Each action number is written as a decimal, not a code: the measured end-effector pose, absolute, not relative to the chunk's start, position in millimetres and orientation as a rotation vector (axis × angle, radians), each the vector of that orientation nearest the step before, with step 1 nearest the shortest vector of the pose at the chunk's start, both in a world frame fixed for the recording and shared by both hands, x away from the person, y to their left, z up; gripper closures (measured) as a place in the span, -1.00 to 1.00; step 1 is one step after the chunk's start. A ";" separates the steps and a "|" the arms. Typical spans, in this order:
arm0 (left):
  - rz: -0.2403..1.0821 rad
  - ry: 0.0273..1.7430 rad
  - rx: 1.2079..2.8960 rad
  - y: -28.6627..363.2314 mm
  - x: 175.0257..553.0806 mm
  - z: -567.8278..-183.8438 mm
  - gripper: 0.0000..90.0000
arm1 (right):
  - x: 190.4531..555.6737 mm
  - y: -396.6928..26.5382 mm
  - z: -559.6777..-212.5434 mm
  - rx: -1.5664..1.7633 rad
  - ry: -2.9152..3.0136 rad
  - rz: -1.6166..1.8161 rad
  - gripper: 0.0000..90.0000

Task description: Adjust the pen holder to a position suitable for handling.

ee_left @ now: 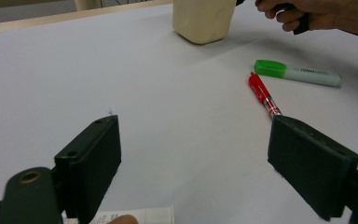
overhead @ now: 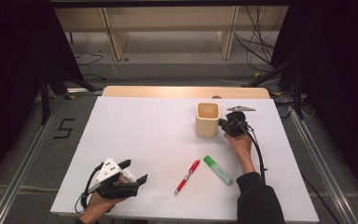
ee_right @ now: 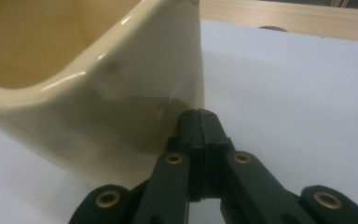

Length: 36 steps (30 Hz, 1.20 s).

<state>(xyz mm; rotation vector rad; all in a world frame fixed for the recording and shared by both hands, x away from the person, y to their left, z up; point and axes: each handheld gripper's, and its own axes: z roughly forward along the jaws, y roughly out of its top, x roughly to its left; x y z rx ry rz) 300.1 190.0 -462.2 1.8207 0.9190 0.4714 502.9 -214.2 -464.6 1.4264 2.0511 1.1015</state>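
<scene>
The table (overhead: 135,140) was covered with a white sheet and stood in a dim room, with a grey floor, cables and a pale wooden shelf behind it. Nearest to the person, at the front left corner, the left gripper (overhead: 133,171) rested low over the sheet with its fingers (ee_left: 91,161) wide apart and nothing between them; it seemed to be waiting. A little farther, in the middle front, a red pen (overhead: 187,176) and a green highlighter (overhead: 217,170) lay just beside each other, not touching, both untouched. Farther still, toward the back right, stood the cream square cup (overhead: 207,119), upright and empty inside as far as could be seen. The right gripper (overhead: 223,124) was at the right wall of this cup, its fingers (ee_right: 200,128) pressed together with nothing between them, the tips touching or almost touching the wall near the base. In my judgement the step in hand was to nudge or steady the cup with the closed fingers, before the pens go into it. The next move would need a gentle, low push, because a push too high could tip the cup; or the fingers must first open to take the rim.
</scene>
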 end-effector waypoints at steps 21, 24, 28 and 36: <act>0.474 0.915 1.818 189.6 299.7 -461.3 -0.63 | 511.4 -166.5 -462.4 1.375 2.132 1.063 1.00; 0.473 0.916 1.815 189.8 299.4 -460.9 -0.63 | 512.4 -159.7 -462.9 1.365 2.141 1.069 1.00; 0.473 0.916 1.816 189.6 299.8 -461.3 -0.63 | 512.7 -155.2 -462.7 1.361 2.145 1.069 1.00; 0.472 0.915 1.817 189.2 299.9 -461.5 -0.63 | 514.5 -146.5 -462.0 1.347 2.158 1.062 1.00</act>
